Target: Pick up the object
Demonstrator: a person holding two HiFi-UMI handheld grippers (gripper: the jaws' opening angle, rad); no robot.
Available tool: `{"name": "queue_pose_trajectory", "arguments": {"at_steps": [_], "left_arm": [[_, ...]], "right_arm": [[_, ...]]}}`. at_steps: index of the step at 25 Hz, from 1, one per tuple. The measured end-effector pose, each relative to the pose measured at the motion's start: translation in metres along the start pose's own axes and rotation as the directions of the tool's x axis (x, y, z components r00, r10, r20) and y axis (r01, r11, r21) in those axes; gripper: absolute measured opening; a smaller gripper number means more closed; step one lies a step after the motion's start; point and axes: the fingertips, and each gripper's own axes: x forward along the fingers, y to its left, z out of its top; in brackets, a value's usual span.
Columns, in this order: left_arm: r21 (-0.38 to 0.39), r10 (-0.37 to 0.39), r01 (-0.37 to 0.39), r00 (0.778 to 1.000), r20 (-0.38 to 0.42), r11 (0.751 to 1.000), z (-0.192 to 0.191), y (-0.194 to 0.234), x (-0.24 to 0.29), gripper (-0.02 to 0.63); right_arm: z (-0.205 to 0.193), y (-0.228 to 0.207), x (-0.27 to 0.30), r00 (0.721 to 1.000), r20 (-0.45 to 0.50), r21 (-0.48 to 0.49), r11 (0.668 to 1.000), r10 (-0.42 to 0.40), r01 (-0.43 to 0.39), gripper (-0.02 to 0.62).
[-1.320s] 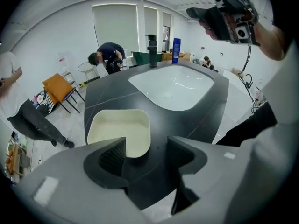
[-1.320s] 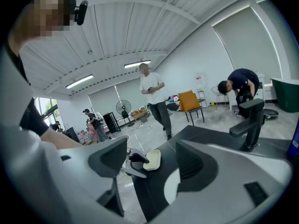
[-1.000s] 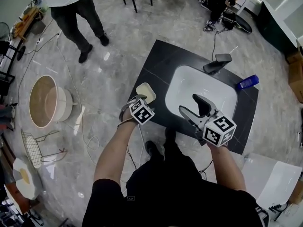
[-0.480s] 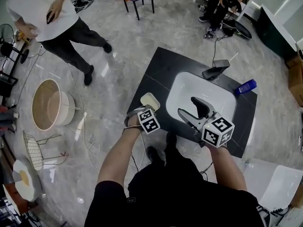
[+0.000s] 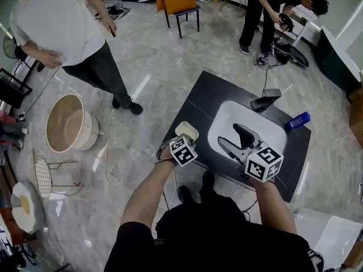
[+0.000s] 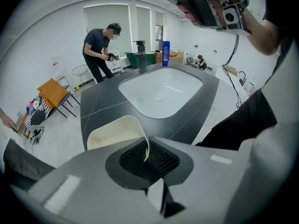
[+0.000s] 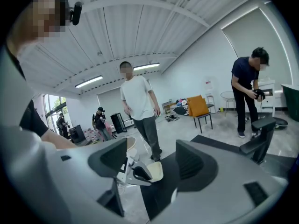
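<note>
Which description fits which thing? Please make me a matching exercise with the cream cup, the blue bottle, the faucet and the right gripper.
Things:
1. cream cup
2. blue bottle
3. faucet
4. right gripper

Descriptions:
A. open and empty, held over the white sink
B. black, at the sink's far rim
C. its thin wall pinched in the left gripper
D. stands on the dark counter, beside the faucet

Pairs: 1-C; 2-D; 3-B; 4-A.

The left gripper's jaws have just been closing on the cup's wall.
</note>
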Motion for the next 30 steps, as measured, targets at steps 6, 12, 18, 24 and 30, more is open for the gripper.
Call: {"name": "queue_pose_trajectory", "arguments": {"at_steps": [6,12,18,24,30], "left_arm": [[-0.100,0.072,-0.063,0.993,0.090,0.993,0.000,0.016,-0.048,0.031],[-0.189,0.160,-0.127,0.972,0.174,0.974,-0.004,0.032,-0.108,0.031],[-0.260,0.263,-0.191,0.924,0.277,0.946,-0.003,0.048,-0.168,0.031],[-0.348,0.349,-0.218,0.857,0.378,0.912,-0.011,0.052,-0.233,0.031],[-0.413,0.439,-0.250,0.768,0.466,0.876,-0.018,0.054,-0.298,0.031]], "right_arm": [[0.009,0.020,0.012,0.999,0.007,-0.018,0.999,0.047,-0.047,0.295],[0.022,0.035,0.022,0.997,0.027,-0.044,0.996,0.076,-0.074,0.295],[0.034,0.050,0.028,0.995,0.047,-0.074,0.993,0.093,-0.089,0.295],[0.040,0.064,0.021,0.995,0.073,-0.097,0.993,0.072,-0.065,0.293],[0.049,0.073,0.003,0.993,0.116,-0.102,0.995,0.017,-0.005,0.239]]}}
